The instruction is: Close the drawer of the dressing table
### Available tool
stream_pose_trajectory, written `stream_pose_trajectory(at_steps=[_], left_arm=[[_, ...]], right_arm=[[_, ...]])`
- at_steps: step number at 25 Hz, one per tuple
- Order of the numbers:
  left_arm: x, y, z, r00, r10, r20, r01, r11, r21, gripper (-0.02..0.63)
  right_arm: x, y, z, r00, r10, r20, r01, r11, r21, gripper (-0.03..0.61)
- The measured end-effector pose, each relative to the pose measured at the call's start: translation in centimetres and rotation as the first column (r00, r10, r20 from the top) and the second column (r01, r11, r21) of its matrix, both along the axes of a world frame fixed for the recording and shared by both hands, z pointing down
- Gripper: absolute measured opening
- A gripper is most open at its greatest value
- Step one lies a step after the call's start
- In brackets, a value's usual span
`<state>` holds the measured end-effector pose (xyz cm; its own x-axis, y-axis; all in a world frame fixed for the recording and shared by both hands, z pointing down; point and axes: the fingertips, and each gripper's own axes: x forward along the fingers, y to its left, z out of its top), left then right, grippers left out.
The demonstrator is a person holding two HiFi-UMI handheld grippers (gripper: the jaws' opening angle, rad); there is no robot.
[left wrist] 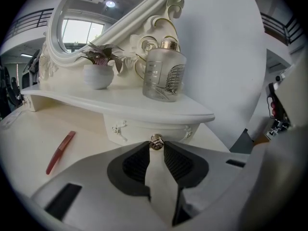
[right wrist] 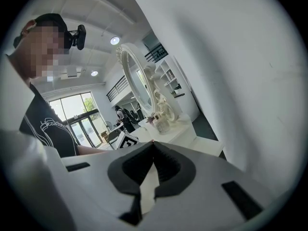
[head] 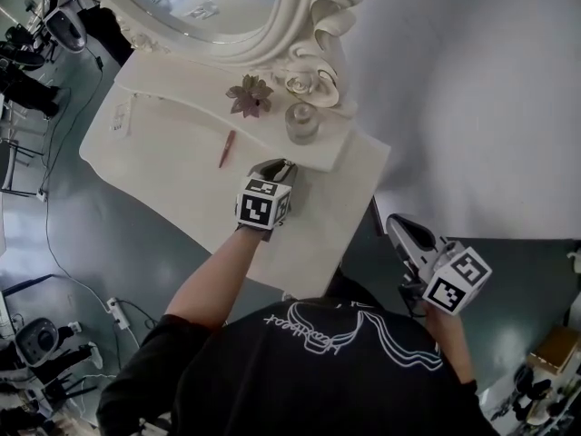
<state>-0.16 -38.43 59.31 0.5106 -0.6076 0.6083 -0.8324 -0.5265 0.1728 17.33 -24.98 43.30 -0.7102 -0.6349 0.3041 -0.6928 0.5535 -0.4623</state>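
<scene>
Beneath the bottle (left wrist: 163, 76), left tool (left wrist: 156, 148) pinches the drawer knob (left wrist: 156, 141) (right tool (right wrist: 153, 142) closed, empty)

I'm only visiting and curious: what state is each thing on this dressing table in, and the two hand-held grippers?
Drawer: looks pushed in under the shelf, or nearly.
Left hand-held gripper: shut on the drawer knob.
Right hand-held gripper: shut, holding nothing.
Glass bottle: upright, capped, on the shelf.
Potted plant: upright on the shelf.
Red stick: lying flat on the tabletop.
</scene>
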Motion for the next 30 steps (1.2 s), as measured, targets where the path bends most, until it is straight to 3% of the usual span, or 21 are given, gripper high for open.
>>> stream_pose_trajectory(at_steps=[8, 15, 24, 30], left_arm=[[0.0, 0.0, -0.1, 1.000, 0.002, 0.009, -0.002, 1.000, 0.020, 0.097], [-0.9, 1.0, -2.1, 1.000, 0.016, -0.022, -0.014, 0.998, 0.062, 0.163], [-1.4, 5.3, -9.1, 0.987, 0.062, -0.151, -0.040, 0.989, 0.143, 0.178], [-2.2, 10.0, -15.4, 0.961, 0.122, -0.248, -0.073, 0.977, 0.200, 0.172]], right_arm=[[-0.6, -0.1, -0.1, 1.000, -0.006, -0.001, 0.006, 1.000, 0.001, 0.005], [-2.0, 0.6, -0.3, 1.000, -0.022, 0.015, 0.022, 1.000, -0.001, 0.005], [-4.4, 2.1, -1.8, 0.999, -0.034, -0.039, 0.036, 0.998, 0.047, 0.005], [-6.2, 4.0, -3.8, 0.998, -0.045, -0.033, 0.048, 0.993, 0.106, 0.005]])
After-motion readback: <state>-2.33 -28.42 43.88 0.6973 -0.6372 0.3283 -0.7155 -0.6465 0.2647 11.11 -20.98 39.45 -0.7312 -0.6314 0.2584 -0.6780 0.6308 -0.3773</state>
